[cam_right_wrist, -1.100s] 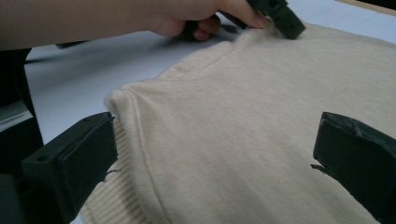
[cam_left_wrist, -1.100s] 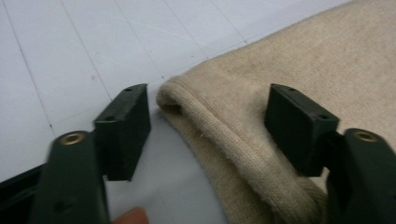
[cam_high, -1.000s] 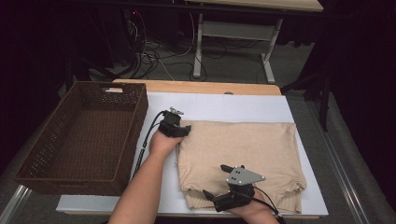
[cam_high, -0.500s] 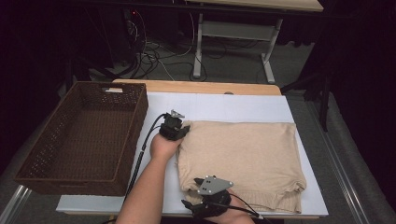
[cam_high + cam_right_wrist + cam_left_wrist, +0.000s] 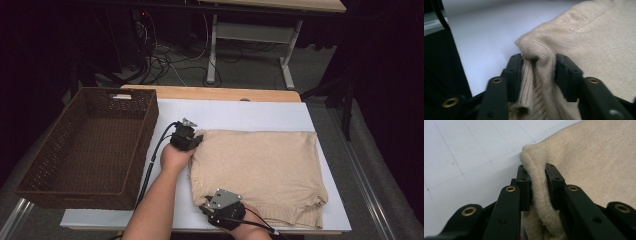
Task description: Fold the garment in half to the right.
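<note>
A folded beige knitted sweater (image 5: 257,172) is laid flat on the white worktop (image 5: 240,116), filling the centre and lower right of the high view, with its left edge near the wicker basket (image 5: 87,145) that stands at the left of the frame. The left gripper (image 5: 192,144) is seen at the sweater's upper left corner, and in the left gripper view a ridge of knit (image 5: 537,182) is pinched firmly between its jaws. The right gripper (image 5: 212,207) is set at the lower left corner; its jaws have just been closing, and in the right gripper view the ribbed hem (image 5: 527,82) is gathered between them and pressed from both sides.

Both corners of one edge are taken at once (presumably so the cloth can be lifted evenly, without sagging or unfolding), which suits a further fold or a transfer towards the basket. The basket is judged to be kept just beside the sweater as its destination.

No brand, label or legible writing is to be made out on the sweater, the basket or the worktop.
</note>
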A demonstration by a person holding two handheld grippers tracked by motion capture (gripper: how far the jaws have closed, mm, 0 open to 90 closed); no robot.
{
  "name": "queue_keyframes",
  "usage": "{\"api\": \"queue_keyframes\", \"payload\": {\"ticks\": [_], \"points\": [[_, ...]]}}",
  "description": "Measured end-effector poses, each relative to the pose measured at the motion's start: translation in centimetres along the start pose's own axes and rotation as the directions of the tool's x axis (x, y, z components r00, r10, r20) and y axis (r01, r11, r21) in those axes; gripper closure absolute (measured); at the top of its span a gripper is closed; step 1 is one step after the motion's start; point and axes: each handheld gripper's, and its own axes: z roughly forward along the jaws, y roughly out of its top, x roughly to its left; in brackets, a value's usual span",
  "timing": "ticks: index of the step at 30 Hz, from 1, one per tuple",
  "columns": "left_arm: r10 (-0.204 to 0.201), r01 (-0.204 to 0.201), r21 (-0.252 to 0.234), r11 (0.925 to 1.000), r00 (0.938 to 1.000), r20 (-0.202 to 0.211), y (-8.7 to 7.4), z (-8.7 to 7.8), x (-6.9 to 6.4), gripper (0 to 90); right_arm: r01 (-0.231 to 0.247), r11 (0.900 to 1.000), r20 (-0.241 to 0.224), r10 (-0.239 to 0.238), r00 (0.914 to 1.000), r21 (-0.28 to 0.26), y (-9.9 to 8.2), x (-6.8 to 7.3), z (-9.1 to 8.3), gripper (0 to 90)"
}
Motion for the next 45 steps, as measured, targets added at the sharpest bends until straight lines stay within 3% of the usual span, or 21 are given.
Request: {"api": "queue_keyframes", "payload": {"ticks": [2,6,10,14,30,39,45], "points": [[0.000,0.000,0.000,1.0000,1.0000,0.000,0.0,0.0,0.0,73.6,0.012,0.9999,0.016,-0.012,0.9998,0.000,0.1,-0.2,0.1,76.4],[-0.004,0.004,0.001,1.0000,1.0000,0.002,-0.1,-0.1,0.0,73.7,0.027,0.9996,0.018,-0.027,0.9995,0.002,0.1,-0.2,0.1,79.6],[-0.007,0.007,0.001,1.0000,1.0000,0.006,-0.1,-0.1,0.0,73.8,-0.010,0.9998,-0.001,0.010,0.9999,-0.019,0.0,-0.4,0.0,81.3],[-0.016,0.016,0.001,0.9999,0.9998,0.016,-0.1,-0.1,0.2,73.8,-0.031,0.9983,-0.021,0.030,0.9993,-0.049,-0.1,-0.7,-0.5,81.6],[-0.032,0.032,0.003,0.9995,0.9989,0.035,-0.1,-0.1,0.5,74.2,-0.051,0.9799,-0.003,0.051,0.9987,-0.193,0.5,-1.5,-3.7,81.6],[-0.042,0.042,0.003,0.9991,0.9982,0.043,0.0,0.0,0.6,74.1,-0.045,0.9746,-0.005,0.045,0.9990,-0.220,0.7,-2.0,-4.5,81.7],[-0.026,0.025,0.005,0.9997,0.9994,0.025,0.0,-0.1,0.3,74.9,-0.044,0.9728,-0.008,0.044,0.9990,-0.227,0.8,-2.2,-4.7,81.7]]}}
